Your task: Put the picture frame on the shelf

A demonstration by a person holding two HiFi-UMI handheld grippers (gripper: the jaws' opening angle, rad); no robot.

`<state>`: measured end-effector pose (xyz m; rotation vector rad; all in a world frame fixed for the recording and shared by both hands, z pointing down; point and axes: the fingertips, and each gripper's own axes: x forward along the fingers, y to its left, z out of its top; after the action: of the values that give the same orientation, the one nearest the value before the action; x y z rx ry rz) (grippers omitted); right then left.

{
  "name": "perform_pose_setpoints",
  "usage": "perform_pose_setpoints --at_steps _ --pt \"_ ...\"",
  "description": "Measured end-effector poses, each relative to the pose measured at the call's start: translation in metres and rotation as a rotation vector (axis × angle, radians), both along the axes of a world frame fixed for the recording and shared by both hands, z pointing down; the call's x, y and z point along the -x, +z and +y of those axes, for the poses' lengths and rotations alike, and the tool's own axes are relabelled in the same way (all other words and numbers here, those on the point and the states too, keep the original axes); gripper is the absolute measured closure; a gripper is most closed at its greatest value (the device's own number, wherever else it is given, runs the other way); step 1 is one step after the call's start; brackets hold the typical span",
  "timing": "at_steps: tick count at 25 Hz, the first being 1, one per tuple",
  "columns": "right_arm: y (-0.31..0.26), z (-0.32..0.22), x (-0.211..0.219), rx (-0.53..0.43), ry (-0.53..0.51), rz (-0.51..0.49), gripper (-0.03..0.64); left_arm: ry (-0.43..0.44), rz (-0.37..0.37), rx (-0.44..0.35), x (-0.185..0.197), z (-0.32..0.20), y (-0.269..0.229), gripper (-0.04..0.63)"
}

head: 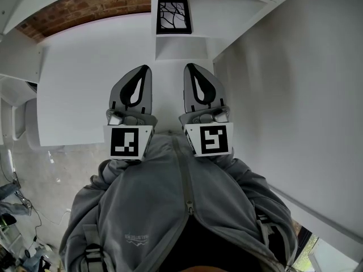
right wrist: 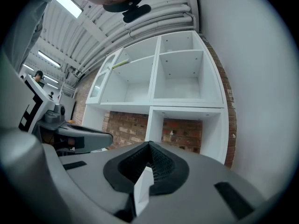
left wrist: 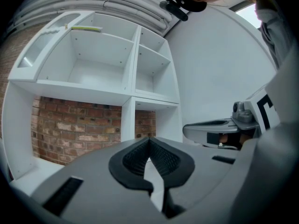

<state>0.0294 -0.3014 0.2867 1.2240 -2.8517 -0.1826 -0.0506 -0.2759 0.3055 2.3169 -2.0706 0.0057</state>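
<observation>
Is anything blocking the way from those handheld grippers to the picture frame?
Nothing visible does. The picture frame lies ahead on the white board, straight before the right gripper; the left gripper is alongside.

Red brick wall (head: 85, 7) curves across the upper left of the head view. A plain white wall (head: 295, 95) fills the right side. A grey zipped jacket (head: 181, 208) covers the bottom. Ceiling pipes (right wrist: 159, 15) and strip lights (right wrist: 65, 1) cross the top of the right gripper view.
</observation>
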Motion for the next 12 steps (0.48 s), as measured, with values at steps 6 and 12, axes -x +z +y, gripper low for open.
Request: perform_pose_setpoints --at_steps 6,12 --pt "0.0010 -0.0029 0.0000 -0.026 -0.018 0.032 0.591 -0.014 0.013 -0.020 0.0020 -0.0014 -0.0072 0.588" --pt "-0.0019 -0.0058 0.0043 0.003 -0.025 -0.023 0.591 -0.001 -0.037 0.012 0.0015 -0.0024 0.0012 0.588"
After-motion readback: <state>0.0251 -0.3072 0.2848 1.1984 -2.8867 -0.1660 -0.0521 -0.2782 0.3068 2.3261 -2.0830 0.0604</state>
